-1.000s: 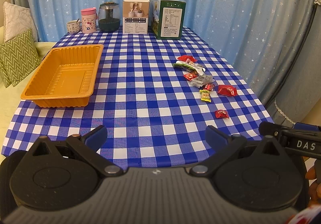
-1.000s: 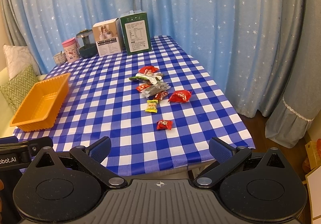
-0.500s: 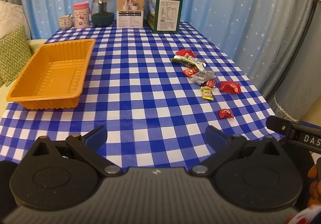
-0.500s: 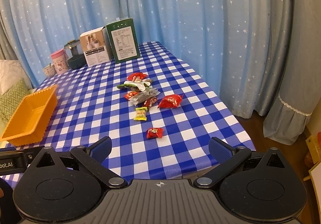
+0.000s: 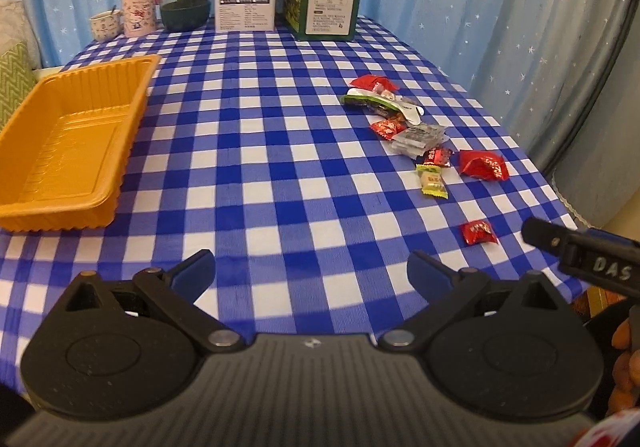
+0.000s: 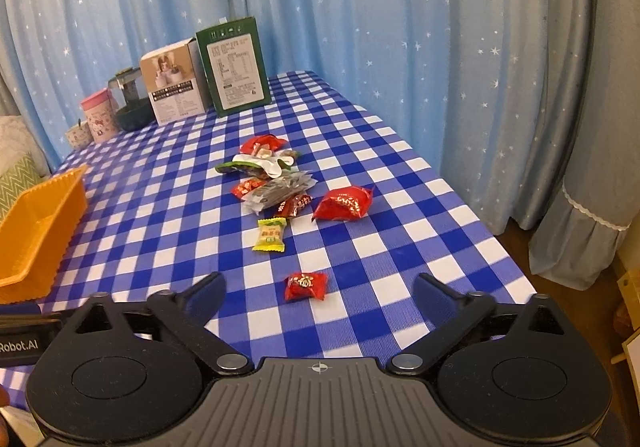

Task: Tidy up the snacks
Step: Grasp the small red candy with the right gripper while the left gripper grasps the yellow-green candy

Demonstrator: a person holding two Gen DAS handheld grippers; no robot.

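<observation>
Orange tray sits empty on the checked tablecloth, snacks well apart; left gripper open, right gripper closing on nothing.

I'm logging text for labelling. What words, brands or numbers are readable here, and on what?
"DAS": right gripper's side bar, seen in the left wrist view.
"Robot.AI": left gripper's side bar, seen in the right wrist view.
Green box, beige box, snack wrappers: print too small to read.
</observation>
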